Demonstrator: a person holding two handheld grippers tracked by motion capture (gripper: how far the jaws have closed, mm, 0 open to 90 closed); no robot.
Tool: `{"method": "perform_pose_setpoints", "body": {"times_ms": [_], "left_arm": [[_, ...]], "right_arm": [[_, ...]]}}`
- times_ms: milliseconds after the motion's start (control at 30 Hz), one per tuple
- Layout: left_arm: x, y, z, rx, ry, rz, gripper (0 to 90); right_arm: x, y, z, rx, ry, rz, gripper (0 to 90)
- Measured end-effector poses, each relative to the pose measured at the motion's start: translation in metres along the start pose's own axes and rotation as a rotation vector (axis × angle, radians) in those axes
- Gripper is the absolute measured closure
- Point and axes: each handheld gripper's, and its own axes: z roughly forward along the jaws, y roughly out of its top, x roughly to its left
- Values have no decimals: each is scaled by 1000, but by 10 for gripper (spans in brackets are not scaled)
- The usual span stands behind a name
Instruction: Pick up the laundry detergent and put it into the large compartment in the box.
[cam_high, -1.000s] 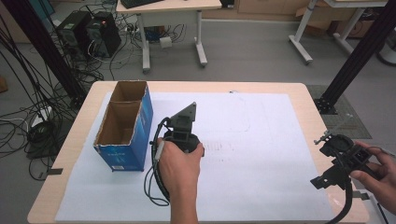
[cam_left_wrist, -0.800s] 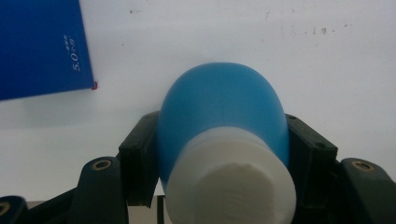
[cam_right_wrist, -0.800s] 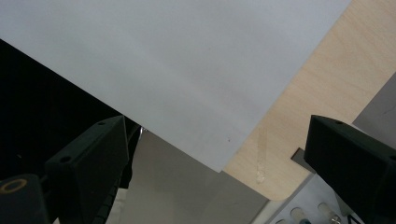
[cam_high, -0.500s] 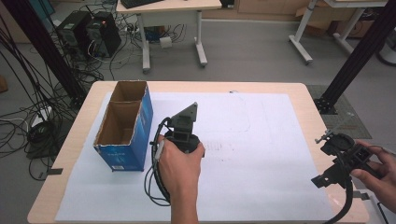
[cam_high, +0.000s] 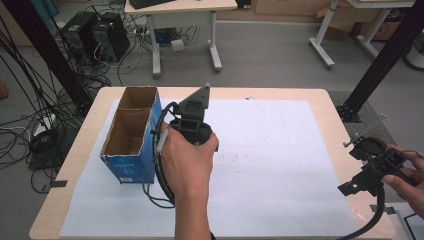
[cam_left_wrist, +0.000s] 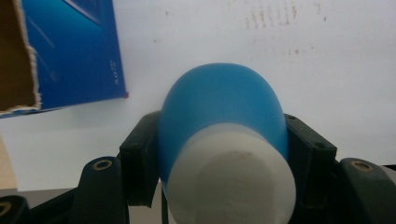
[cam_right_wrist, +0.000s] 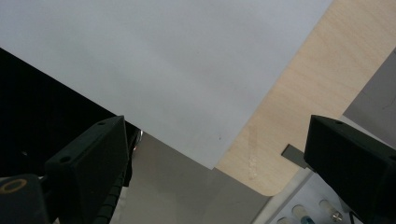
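Observation:
My left gripper (cam_left_wrist: 224, 154) is shut on a rounded blue object with a flat white end (cam_left_wrist: 224, 140); both pads press its sides and it hangs above the white paper. Seen from the high view, the left gripper (cam_high: 192, 127) points down in a hand, just right of the blue cardboard box (cam_high: 130, 132), and hides what it holds. The box (cam_left_wrist: 70, 51) has two open brown compartments. At the table's right edge a hand holds my right gripper (cam_high: 372, 167) low. Its jaws (cam_right_wrist: 217, 135) stand wide apart with nothing between them.
A large white paper sheet (cam_high: 280, 165) covers most of the wooden table (cam_high: 330, 115). The right gripper's cable trails off the front right corner. Beyond the table are desks, computer towers and floor cables; black frame posts stand at the left and right.
The left hand has risen straight up with its gripper beside the box, so it looks larger in the high view. The right hand and gripper have stayed put.

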Motion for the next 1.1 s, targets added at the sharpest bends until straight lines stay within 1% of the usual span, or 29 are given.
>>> {"method": "perform_pose_setpoints", "body": {"times_ms": [33, 100, 133, 167, 200, 400, 500, 567, 633, 667, 700, 733, 800, 900, 967, 1033, 1100], "left_arm": [[0, 0, 0, 0, 0, 0, 381], [2, 3, -13, -6, 0, 4, 381], [2, 3, -15, -10, 0, 0, 381], [3, 7, -25, -13, 6, 4, 381], [3, 7, -25, -13, 6, 4, 381], [12, 16, -47, -26, 0, 11, 380], [17, 22, -57, -34, 0, 16, 381], [19, 24, -60, -36, 0, 20, 380], [23, 28, -65, -38, -3, 21, 381], [26, 30, -68, -45, -8, 19, 381], [32, 34, -74, -53, -17, 17, 381], [32, 34, -74, -53, -17, 17, 381], [38, 38, -79, -55, -21, 15, 381], [44, 44, -87, -69, -15, 9, 381], [49, 48, -91, -70, -11, 8, 381], [55, 53, -95, -72, -7, 1, 381], [65, 59, -100, -77, -7, -6, 381]], "right_arm": [[0, 0, 0, 0, 0, 0, 63], [0, 0, -4, -4, -4, -1, 63], [0, 1, -6, -1, -5, 0, 63], [0, 2, -9, -2, -9, 0, 63], [0, 2, -9, -2, -9, 0, 63], [-5, 6, -16, 0, -5, 10, 63], [-9, 11, -17, 13, 3, 9, 63], [-9, 12, -17, 17, 6, 12, 63], [-8, 18, -18, 29, 3, 5, 63], [-8, 18, -18, 29, 3, 5, 63], [-7, 21, -18, 28, 4, 4, 63], [-7, 21, -18, 28, 4, 4, 63], [-8, 25, -20, 28, 11, 2, 63], [-9, 30, -22, 30, 12, -1, 63], [-11, 34, -23, 31, 14, -2, 63], [-11, 36, -23, 32, 16, -1, 63], [-14, 43, -23, 40, 24, -5, 63]]}}
